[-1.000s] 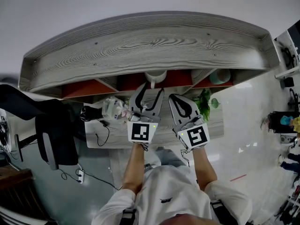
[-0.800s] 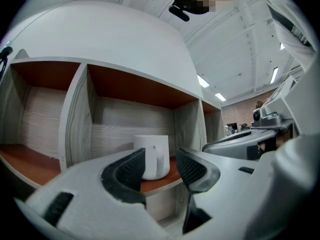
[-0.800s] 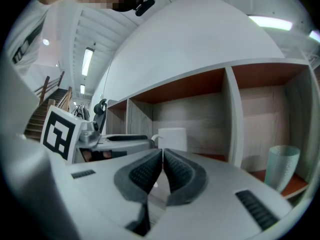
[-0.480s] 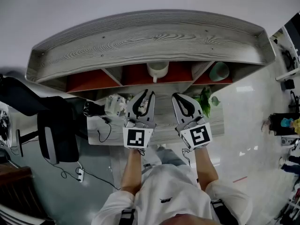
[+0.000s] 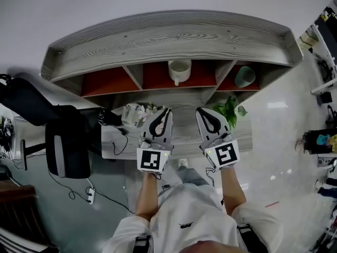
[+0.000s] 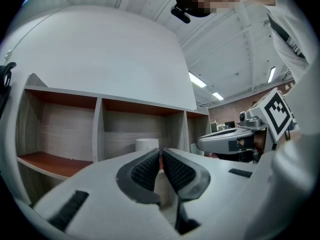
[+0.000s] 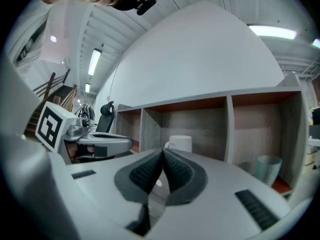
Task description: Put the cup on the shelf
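Claws are pictured side by side over a pale wooden surface [image 5: 185, 137], each carried level in one hand of a person in a white top. At the near left, the left claw [image 5: 165, 111] is shown with its jaws brought together, having just been closing; nothing is caught between them, and its ribbed pads [image 6: 144, 170] are seen meeting at the tips. Just beside it on the right, the right claw [image 5: 202, 111] is likewise pressed together and nothing is held in it.

On the surface, a crumpled clear wrapper [image 5: 135, 114] is seen left of the left claw's tip, and a green plant [image 5: 229, 111] right of the right claw's tip. A dark office chair [image 5: 66, 153] is parked off the surface's left end.

Farther back, a grey wood-grain shelf [image 5: 174, 38] is set against a white wall and divided into compartments with reddish floors. The white cup [image 5: 179, 70], its handle turned toward the near side, is seen upright in the middle compartment, well apart from both claws. A teal cup [image 5: 245, 77] is lodged in the compartment to the right.
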`<control>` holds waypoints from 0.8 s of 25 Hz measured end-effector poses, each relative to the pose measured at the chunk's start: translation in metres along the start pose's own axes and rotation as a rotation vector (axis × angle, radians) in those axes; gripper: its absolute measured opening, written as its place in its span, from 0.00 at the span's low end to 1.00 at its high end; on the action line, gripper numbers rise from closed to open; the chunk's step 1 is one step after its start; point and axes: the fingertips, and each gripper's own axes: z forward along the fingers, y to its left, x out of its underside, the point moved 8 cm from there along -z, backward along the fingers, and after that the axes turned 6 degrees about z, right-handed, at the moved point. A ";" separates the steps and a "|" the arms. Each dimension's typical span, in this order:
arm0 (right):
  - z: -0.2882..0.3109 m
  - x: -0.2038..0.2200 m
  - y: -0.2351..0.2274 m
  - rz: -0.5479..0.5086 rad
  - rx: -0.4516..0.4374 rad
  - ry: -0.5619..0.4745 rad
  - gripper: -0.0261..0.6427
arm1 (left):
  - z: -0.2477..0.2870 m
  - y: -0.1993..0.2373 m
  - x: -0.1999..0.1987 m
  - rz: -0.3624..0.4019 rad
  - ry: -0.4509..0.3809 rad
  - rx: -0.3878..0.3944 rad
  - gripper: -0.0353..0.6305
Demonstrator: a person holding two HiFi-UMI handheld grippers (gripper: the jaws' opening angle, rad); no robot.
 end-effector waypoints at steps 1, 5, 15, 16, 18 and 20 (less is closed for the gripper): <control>-0.004 0.001 0.002 0.000 0.001 0.003 0.08 | -0.004 -0.003 0.000 0.000 0.002 0.004 0.12; -0.021 0.002 0.012 0.007 0.011 0.007 0.08 | -0.020 -0.014 -0.003 -0.001 0.001 0.017 0.11; -0.044 -0.001 0.035 0.007 0.002 -0.004 0.08 | -0.048 -0.027 -0.012 -0.007 -0.005 0.021 0.11; -0.045 -0.001 0.036 0.007 0.002 -0.003 0.08 | -0.050 -0.028 -0.013 -0.005 -0.007 0.020 0.11; -0.047 -0.001 0.039 0.007 0.001 -0.003 0.08 | -0.053 -0.029 -0.012 0.006 -0.010 0.024 0.11; -0.049 0.000 0.041 0.011 0.003 -0.003 0.08 | -0.055 -0.029 -0.012 0.008 -0.011 0.024 0.11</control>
